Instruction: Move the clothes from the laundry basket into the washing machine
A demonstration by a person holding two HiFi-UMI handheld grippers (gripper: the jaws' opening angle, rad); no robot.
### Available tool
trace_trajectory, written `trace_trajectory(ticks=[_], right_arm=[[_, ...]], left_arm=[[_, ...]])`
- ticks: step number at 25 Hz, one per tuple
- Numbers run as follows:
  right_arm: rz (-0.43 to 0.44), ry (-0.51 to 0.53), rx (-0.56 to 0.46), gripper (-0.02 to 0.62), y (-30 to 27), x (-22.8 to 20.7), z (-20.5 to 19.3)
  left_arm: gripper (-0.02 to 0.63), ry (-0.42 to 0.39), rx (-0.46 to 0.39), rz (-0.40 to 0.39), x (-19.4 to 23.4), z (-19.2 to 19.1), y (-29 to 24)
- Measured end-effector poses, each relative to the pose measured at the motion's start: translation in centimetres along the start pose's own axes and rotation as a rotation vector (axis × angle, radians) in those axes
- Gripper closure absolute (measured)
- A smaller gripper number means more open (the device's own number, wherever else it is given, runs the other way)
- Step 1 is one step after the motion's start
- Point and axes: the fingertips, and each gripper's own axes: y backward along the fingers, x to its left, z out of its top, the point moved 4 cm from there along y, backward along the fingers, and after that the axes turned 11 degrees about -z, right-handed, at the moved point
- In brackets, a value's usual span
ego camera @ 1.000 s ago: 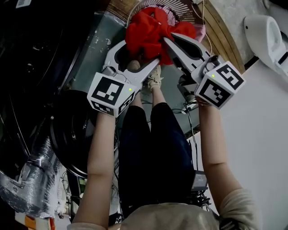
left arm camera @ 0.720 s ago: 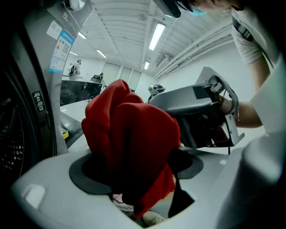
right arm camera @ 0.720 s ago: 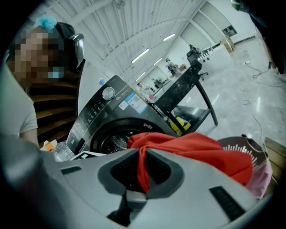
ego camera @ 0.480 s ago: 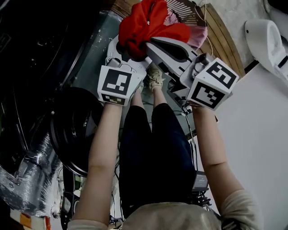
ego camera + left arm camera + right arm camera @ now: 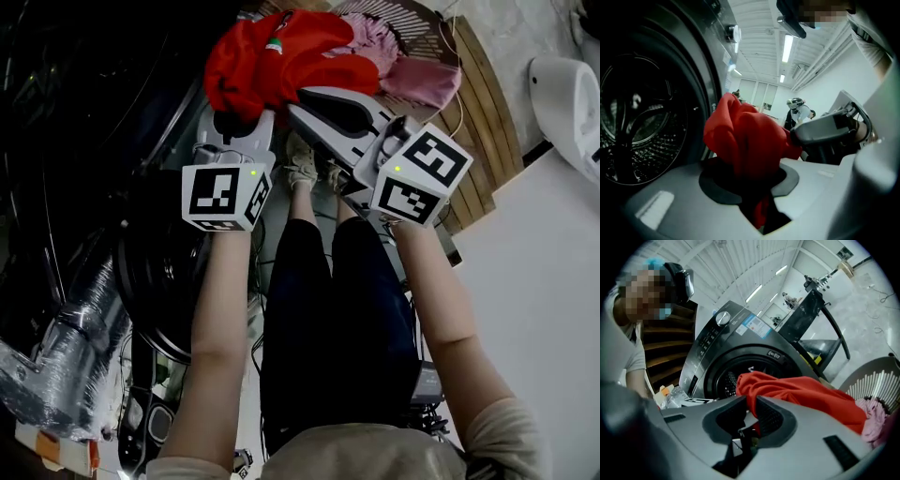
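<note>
Garment (image 5: 281, 61) between washing machine (image 5: 726, 348), left; laundry basket (image 5: 412, 17), right

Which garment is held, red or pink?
The red garment: the left gripper has just closed its jaws on it, the right gripper grips it; the pink one lies in the basket.

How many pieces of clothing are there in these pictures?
2. A red garment hangs in the air between the washing machine and the laundry basket. A pink garment lies in the basket. More could be hidden beneath it.
</note>
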Motion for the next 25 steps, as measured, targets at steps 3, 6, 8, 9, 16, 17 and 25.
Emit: trace_trajectory(ticks=[3, 6, 8, 9, 16, 17, 25], right_arm=[[-0.013, 0.000, 0.027, 0.561, -1.9, -0.3, -1.3], [-0.044, -0.027, 0.057, 0.561, -3.2, -1.8, -2.7], [-0.060, -0.038, 0.076, 0.561, -3.6, -2.7, -3.4], [-0.066, -0.040, 0.085, 0.561, -3.8, -3.1, -3.7], [-0.109, -0.055, 0.125, 0.561, -4.3, -5.7, -5.4], [-0.112, -0.060, 0.127, 0.561, -4.4, -5.9, -5.5], [-0.118, -0.089, 0.149, 0.561, -4.4, -6.4, -7.0]], left_arm=[[0.491, 0.032, -0.005, 0.094, 3.2, -0.6, 1.7], [0.491, 0.088, -0.008, 0.182, 6.2, -1.9, 2.7], [0.492, 0.125, -0.013, 0.249, 8.1, -2.9, 3.2], [0.491, 0.144, -0.014, 0.290, 9.2, -3.4, 3.4], [0.494, 0.215, -0.082, 0.528, 16.1, -4.6, 4.1], [0.497, 0.203, -0.092, 0.541, 16.9, -4.2, 4.1], [0.508, 0.108, -0.136, 0.578, 22.4, 0.1, 3.8]])
